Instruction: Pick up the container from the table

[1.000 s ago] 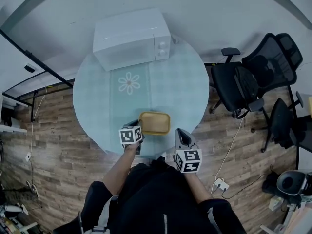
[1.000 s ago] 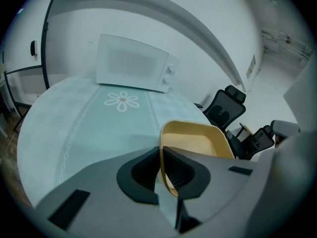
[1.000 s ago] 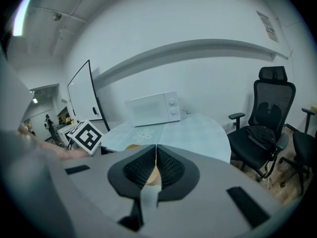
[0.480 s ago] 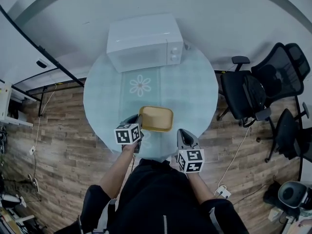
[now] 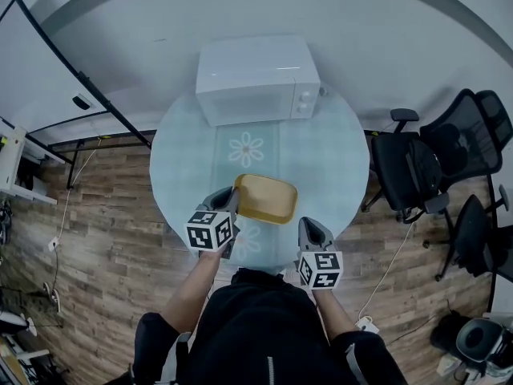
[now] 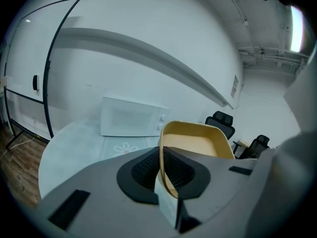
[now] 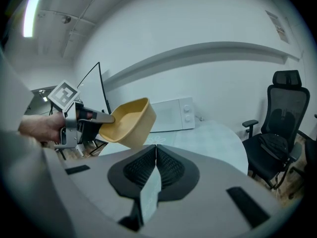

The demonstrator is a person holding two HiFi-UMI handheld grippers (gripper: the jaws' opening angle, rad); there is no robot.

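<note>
text: none legible | left cube [image 5: 210, 231] and right cube [image 5: 321, 269]: black-and-white square patterns, no letters or digits | wall notice [image 6: 236, 86]: print too small to read | microwave [image 5: 256, 79]: front markings too small to read

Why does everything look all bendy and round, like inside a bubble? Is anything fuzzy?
Head view: a wide lens bends the wall into an arc behind the round table; light is even, nothing fuzzy. Left gripper view: black corners ring the picture, a ceiling lamp glares, the yellow container in the left claw looks sharp. Right gripper view: same black ring, another lamp glares top left.
</note>
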